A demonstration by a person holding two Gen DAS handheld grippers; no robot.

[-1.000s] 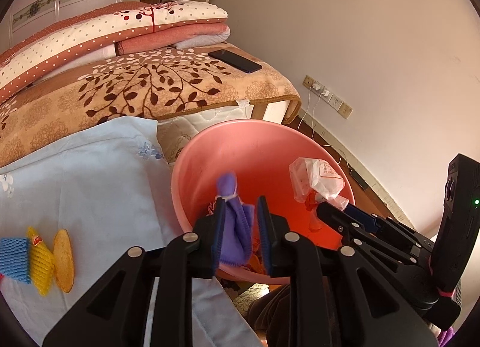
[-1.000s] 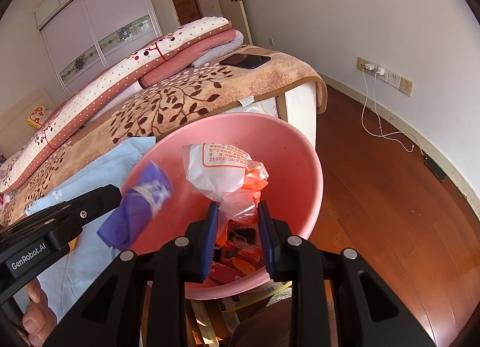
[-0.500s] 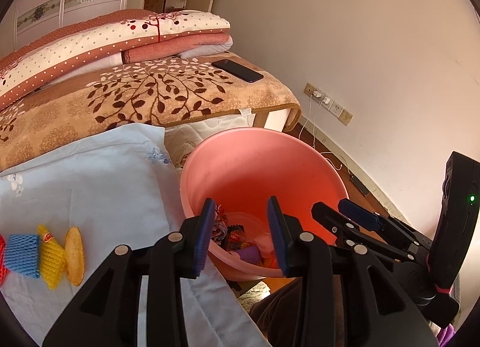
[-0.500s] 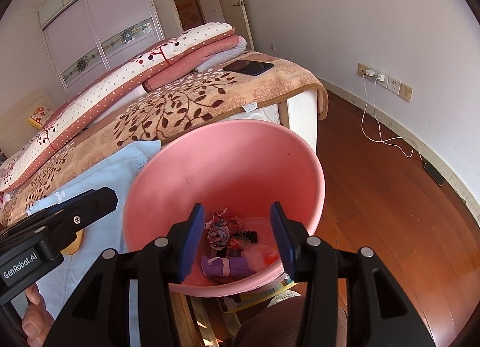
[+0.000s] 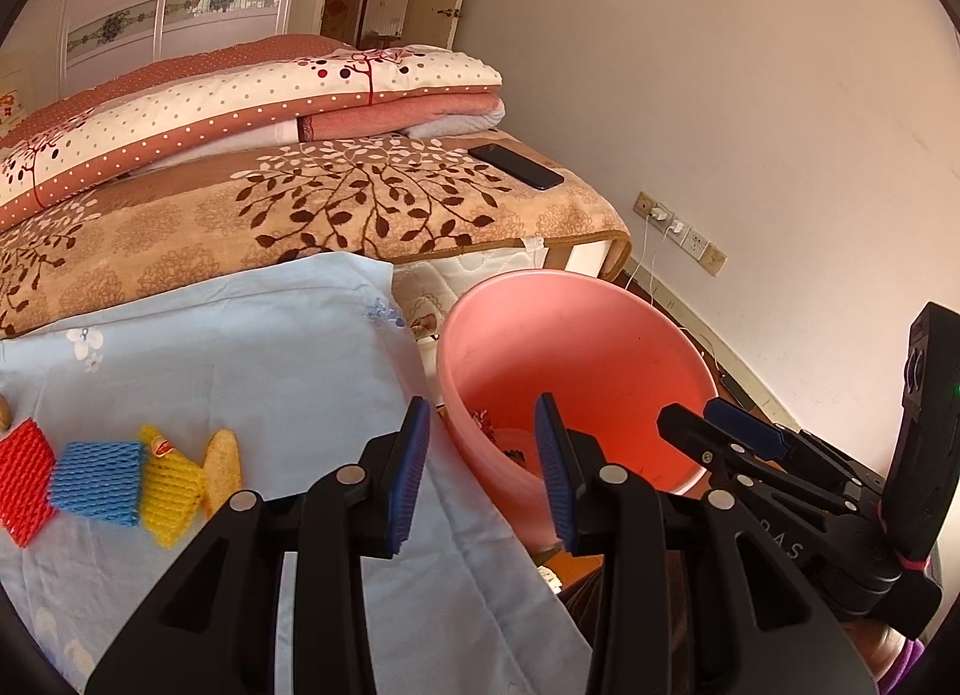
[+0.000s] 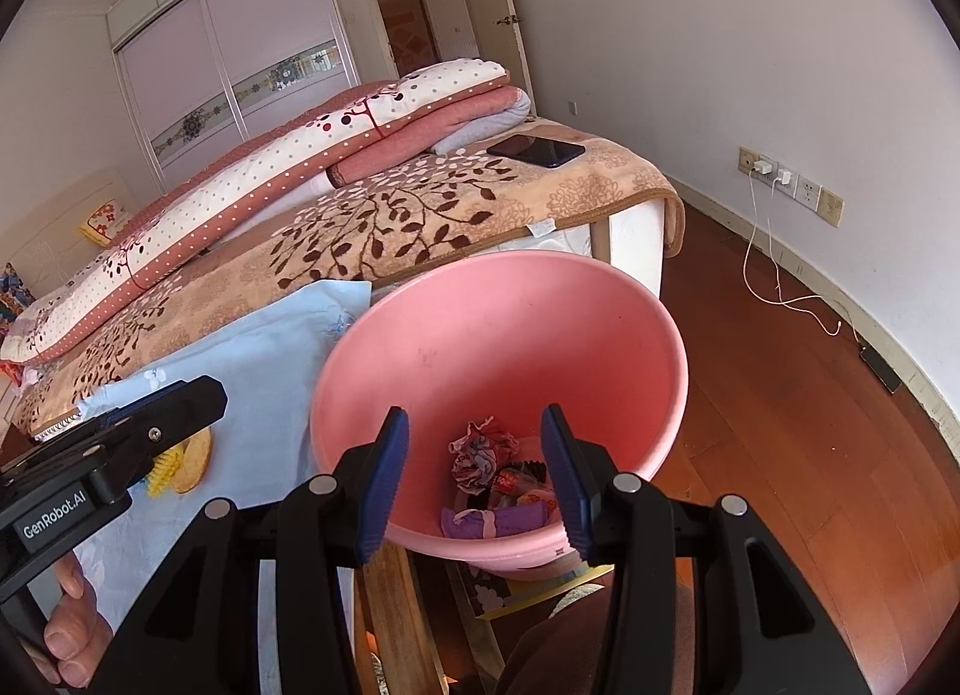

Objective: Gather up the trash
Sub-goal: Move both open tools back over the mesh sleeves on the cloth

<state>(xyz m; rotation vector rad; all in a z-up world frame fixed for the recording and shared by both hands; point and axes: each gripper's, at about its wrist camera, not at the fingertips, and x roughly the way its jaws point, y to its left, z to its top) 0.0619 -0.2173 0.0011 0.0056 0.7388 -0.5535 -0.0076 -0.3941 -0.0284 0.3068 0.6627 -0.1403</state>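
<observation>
Both hand-held grippers — left (image 5: 482, 470), right (image 6: 474, 479) — wide open, empty

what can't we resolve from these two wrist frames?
- Left wrist view: most of the trash in the pink bucket is hidden by its near wall and the left tool.
- Left wrist view: the red foam net is cut by the image edge.
- Right wrist view: print on the wrappers is too small to read; the right tool covers part of the pile.
- Right wrist view: the yellow foam net is mostly behind the left tool.
</observation>
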